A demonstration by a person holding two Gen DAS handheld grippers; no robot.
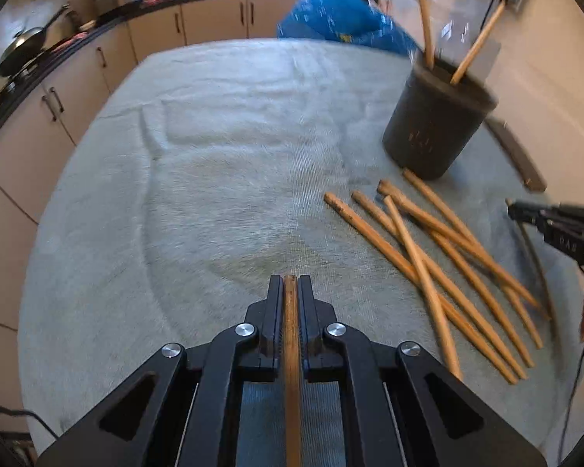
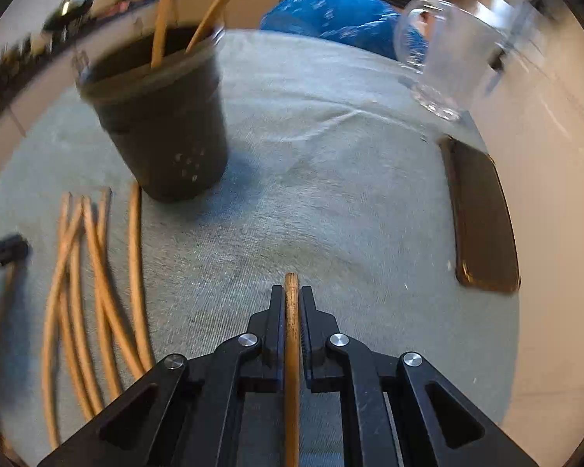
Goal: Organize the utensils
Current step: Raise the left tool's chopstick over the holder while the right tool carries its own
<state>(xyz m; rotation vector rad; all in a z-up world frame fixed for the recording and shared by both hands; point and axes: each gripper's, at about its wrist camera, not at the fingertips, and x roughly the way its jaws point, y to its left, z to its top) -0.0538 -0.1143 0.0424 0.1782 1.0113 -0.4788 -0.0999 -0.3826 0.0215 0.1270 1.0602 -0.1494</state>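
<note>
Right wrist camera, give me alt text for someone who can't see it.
The right gripper is shut on a wooden chopstick above a grey cloth. Ahead to the left, a dark cup holds two chopsticks, with more loose chopsticks lying beside it.

Two wooden chopsticks stand in one dark cup [image 1: 436, 124], and five loose chopsticks [image 1: 440, 272] lie on the grey cloth [image 1: 214, 155] beside it. Two more are clamped, one in each of two grippers: the left gripper [image 1: 291, 284] and the right gripper [image 2: 292, 292]. One clear glass mug [image 2: 444, 66], one blue bag [image 1: 338, 19] and one dark phone [image 2: 482, 218] are also there.
</note>
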